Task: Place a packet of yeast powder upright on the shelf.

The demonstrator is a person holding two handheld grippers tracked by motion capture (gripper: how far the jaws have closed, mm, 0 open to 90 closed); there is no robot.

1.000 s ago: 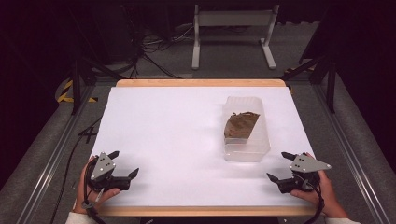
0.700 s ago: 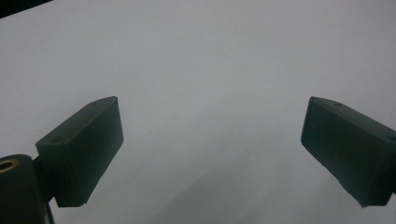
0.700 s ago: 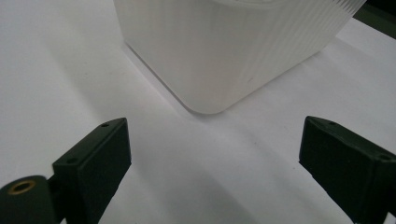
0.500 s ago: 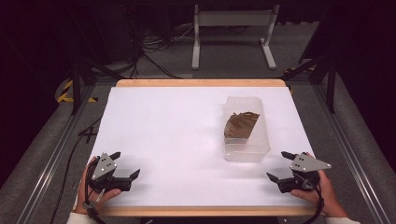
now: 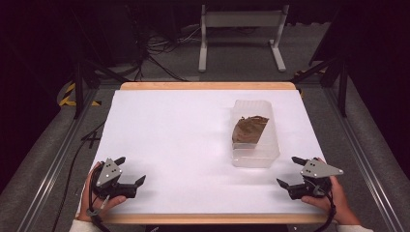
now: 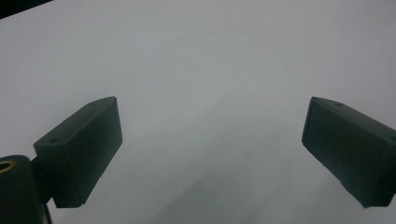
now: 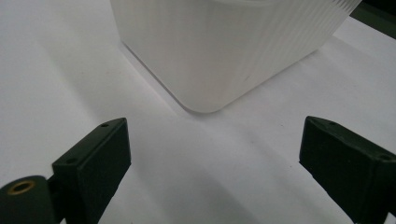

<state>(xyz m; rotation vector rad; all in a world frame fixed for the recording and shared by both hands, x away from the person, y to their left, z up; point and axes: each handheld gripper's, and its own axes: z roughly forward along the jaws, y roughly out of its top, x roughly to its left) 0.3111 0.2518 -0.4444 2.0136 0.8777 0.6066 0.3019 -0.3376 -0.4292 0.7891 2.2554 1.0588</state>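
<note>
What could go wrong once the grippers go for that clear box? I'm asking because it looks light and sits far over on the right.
The clear box looks thin-walled, so the open right gripper, aimed at its rounded corner, might push it along the white table instead of gripping it. A tilt could spill the brown contents. The left gripper, also open, sits far from the box, so it could be slow to steady it.

Your work surface: white sheet (image 5: 183, 140) over wood-edged table (image 5: 208, 86). Grey carpeted floor (image 5: 241, 60) beyond far edge. White metal stand (image 5: 241, 21) on floor behind table, two feet toward you. Black cables (image 5: 159, 46) tangled left of stand. Yellow-black hazard tape (image 5: 67, 94) at your left. Metal rails (image 5: 46, 166) flank both table sides. Room beyond dark; light falls on tabletop.
</note>
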